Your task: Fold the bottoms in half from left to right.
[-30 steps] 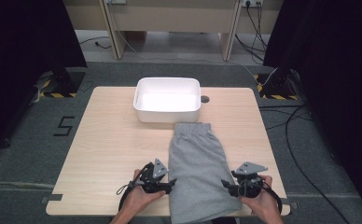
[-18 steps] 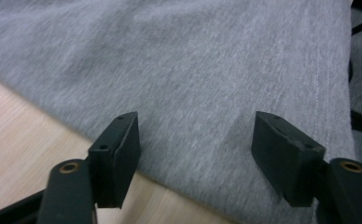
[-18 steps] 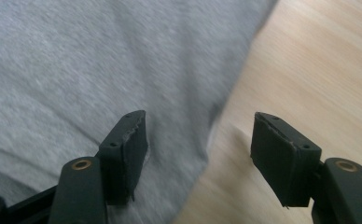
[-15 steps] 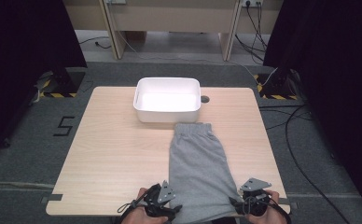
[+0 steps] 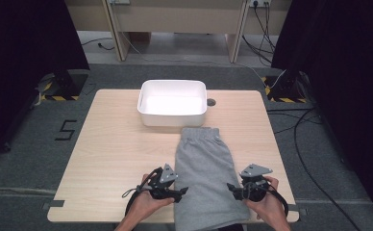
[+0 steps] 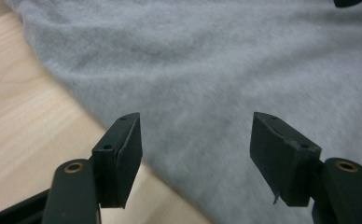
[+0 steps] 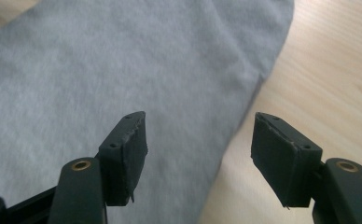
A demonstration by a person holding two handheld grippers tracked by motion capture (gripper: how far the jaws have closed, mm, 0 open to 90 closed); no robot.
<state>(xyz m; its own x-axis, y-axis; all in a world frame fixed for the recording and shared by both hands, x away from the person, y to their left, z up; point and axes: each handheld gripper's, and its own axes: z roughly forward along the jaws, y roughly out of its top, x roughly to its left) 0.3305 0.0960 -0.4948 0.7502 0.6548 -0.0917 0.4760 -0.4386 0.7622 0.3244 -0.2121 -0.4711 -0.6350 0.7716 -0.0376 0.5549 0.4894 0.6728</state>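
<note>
Grey shorts lie flat on the wooden table, waistband toward the white tub, the leg ends hanging over the near edge. My left gripper is at the shorts' left edge, open, jaws straddling the cloth edge with nothing pinched. My right gripper is at the shorts' right edge, open too, over the hem. In the left gripper view the grey fabric spreads ahead, and in the right gripper view the same fabric lies to the left.
The white tub stands empty at the table's far middle, just beyond the waistband. A small round hole is in the tabletop beside it. Bare wood lies left and right of the shorts. Cables run on the floor at the right.
Both hands went back toward the near edge with the shorts, then came forward again. The shorts now lie slightly nearer me than a second ago, and both grippers stand open at their sides.
</note>
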